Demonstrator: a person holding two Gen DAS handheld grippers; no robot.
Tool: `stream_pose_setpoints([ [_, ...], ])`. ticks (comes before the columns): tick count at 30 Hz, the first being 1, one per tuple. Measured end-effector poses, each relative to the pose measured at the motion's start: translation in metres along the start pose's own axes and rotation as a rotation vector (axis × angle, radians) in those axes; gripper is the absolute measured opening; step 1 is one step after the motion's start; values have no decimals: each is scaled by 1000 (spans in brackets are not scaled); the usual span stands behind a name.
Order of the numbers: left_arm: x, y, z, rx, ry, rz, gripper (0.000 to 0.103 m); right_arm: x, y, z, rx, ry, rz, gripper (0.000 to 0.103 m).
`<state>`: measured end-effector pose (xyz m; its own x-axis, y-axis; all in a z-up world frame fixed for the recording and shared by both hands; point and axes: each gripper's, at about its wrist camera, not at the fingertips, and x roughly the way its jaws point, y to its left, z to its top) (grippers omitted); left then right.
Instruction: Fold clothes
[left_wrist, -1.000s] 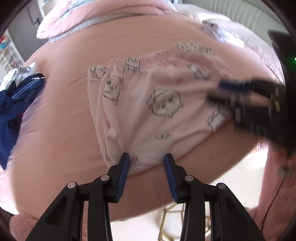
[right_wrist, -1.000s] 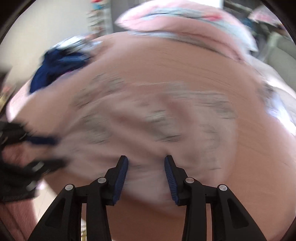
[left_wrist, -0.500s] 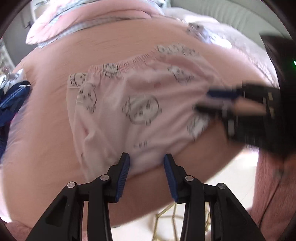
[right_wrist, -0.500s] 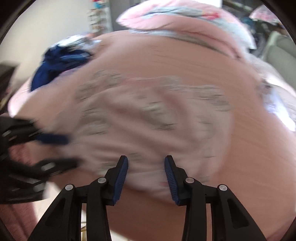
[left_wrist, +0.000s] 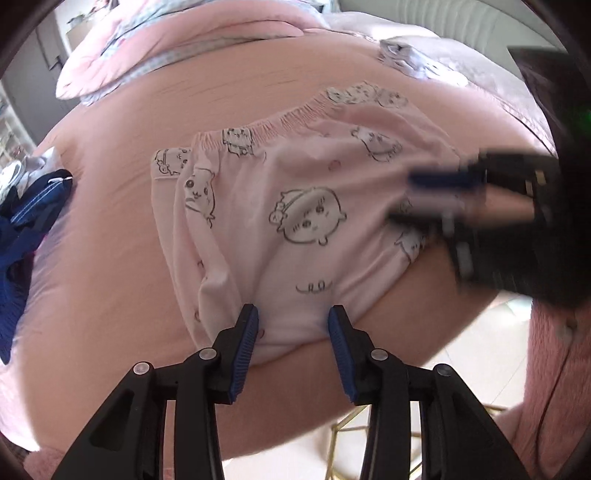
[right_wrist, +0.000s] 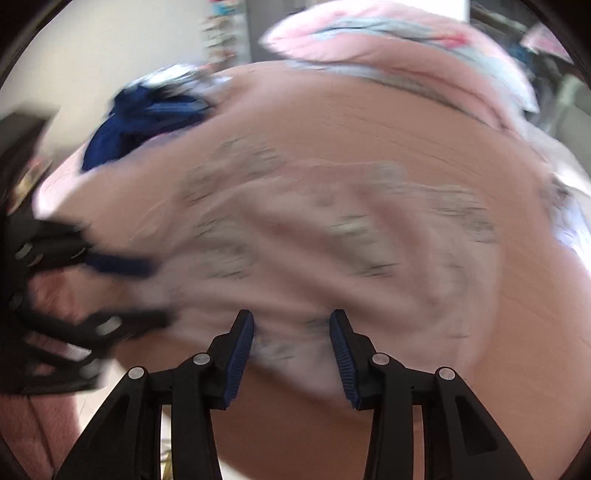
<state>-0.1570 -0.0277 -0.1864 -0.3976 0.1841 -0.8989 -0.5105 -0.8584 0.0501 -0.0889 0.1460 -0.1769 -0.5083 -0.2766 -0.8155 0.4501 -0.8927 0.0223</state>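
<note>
- Left claw (left_wrist: 293, 325): nearest in the left wrist view, fingers spread, blue pads facing each other. The near hem of the shorts lies between the tips; nothing pinched.
- Right claw (right_wrist: 291, 330): nearest in the right wrist view, fingers spread, over the near edge of the shorts. This view is blurred. In the left wrist view the same claw shows at the right, blurred, at the right side of the shorts, its blue pad above the cloth.
- Shorts (left_wrist: 295, 221): pale pink, printed with black-line cartoon faces. They lie flat on the bed, near its front edge, elastic waistband at the far side, a fold running down the left part. Whether the right claw touches the cloth cannot be told.
- Bed (left_wrist: 110, 258): covered in a plain pink sheet, carrying all the clothes.
- Floor (left_wrist: 491, 339): pale tiles below the bed's front edge, right of the left claw.
- Blue garment (left_wrist: 26, 221): dark blue with white stitching, crumpled at the bed's left edge, well apart from the shorts.
- White garment (left_wrist: 413, 59): small, crumpled, at the far right of the bed.
- Quilt (left_wrist: 166, 40): pink with a pale patterned face, bunched along the far end of the bed.
</note>
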Motion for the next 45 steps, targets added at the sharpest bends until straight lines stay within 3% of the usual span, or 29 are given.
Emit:
stream_pose_setpoints([
  [2, -6, -1, 5, -14, -29, -8, 37, -3, -18, -1, 52, -3, -63, 40],
  [4, -12, -1, 12, -56, -85, -34, 37, -15, -27, -3, 127, -18, -1, 41],
  [7, -9, -7, 21, -97, -123, -90, 37, -17, -6, -5, 74, -28, 62, 43],
  [11, 8, -24, 17, -2, -42, -72, 38, -7, 7, -13, -37, 15, 13, 43],
  [14, 3, -26, 8, 107, 32, -51, 39, -12, -15, -9, 17, 45, -36, 42],
  [15, 0, -24, 7, 118, 43, -53, 39, -14, -26, -11, 44, 48, -57, 37],
  [16, -5, -21, 7, 108, 37, -62, 39, -18, -36, -12, 74, 49, -55, 30],
  [20, -19, -14, 18, 17, -75, -90, 40, -36, -52, -15, 141, 1, -83, 33],
  [23, -16, -12, 22, -94, -132, -138, 40, -38, -38, -15, 128, -30, 26, 34],
  [24, -11, -9, 19, -118, -113, -136, 40, -34, -32, -13, 111, -13, 39, 34],
  [26, 1, 3, 13, -144, -27, -101, 40, -13, -19, -10, 37, 65, -31, 34],
  [27, 1, 10, 9, -160, -20, -104, 40, -15, -22, -6, 42, 56, -26, 34],
  [31, -14, 37, 10, -227, -97, 23, 40, -25, -36, 10, 61, 20, -8, 35],
  [34, -18, 43, 26, -261, -177, -21, 40, -32, -46, 22, 76, -7, 6, 35],
  [37, -23, 33, 40, -215, -236, -88, 40, -39, -56, 34, 91, -34, 20, 36],
  [40, 1, 18, 60, -166, -233, -153, 40, -25, -60, 44, 109, -32, 42, 37],
  [43, 36, 17, 69, -137, -155, -115, 40, -10, -65, 55, 127, -30, 64, 37],
  [45, 43, 25, 73, -147, -147, -127, 40, -1, -68, 61, 139, -29, 79, 36],
])
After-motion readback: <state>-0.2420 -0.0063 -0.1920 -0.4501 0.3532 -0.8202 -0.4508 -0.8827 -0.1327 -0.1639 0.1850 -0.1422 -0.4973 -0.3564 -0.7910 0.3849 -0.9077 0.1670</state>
